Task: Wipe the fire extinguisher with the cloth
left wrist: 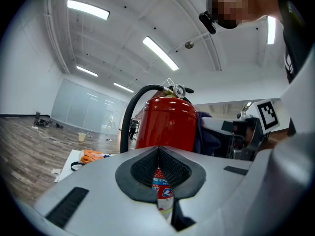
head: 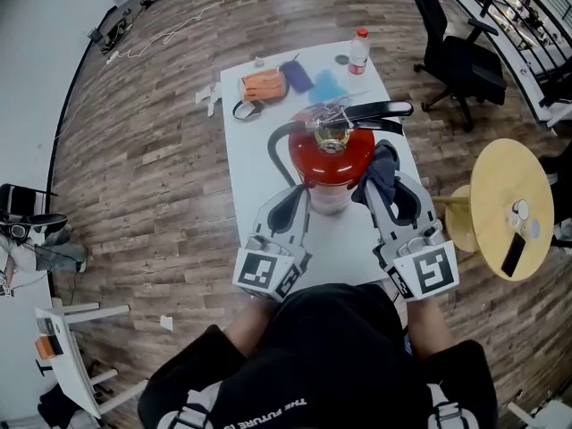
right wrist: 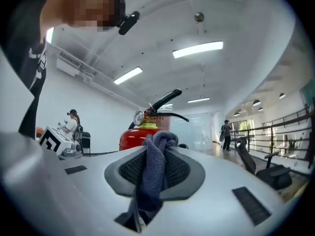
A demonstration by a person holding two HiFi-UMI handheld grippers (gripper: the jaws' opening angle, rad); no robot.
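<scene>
The fire extinguisher (head: 331,164) stood upright on the white table (head: 255,181), toward its near edge and between your two grippers. I judged it heavy and rigid. Its painted shell looked smooth enough to slide under a pad, and the body was too wide for either pair of jaws to span. The sensible hold would have been high up, at the black lever (head: 380,110) or the neck under it. With a push low on the body alone, it might have skated or rocked.

It was a glossy red cylinder with a pale printed label low on its side. A brass-coloured valve and a small gauge sat at the top, the lever pointed right, and a black hose (head: 277,141) looped down the left side.

The cloth (head: 382,164) was dark blue-grey, soft and limp, and bunched against the cylinder's right flank. Your right gripper (head: 371,190) was clenched on it. A fold stood up above the pads and the rest hung below.

Your left gripper (head: 299,197) had its jaws closed together on nothing, and only the label showed through the slit under the pads. Its tip sat just beside the lower left of the body, but I could not tell whether it touched.

At the table's far end lay an orange bundle (head: 264,86), some blue cloths (head: 326,86) and a white bottle (head: 358,52). A round wooden table (head: 500,186) stood to the right, with a black office chair (head: 456,61) beyond it.
</scene>
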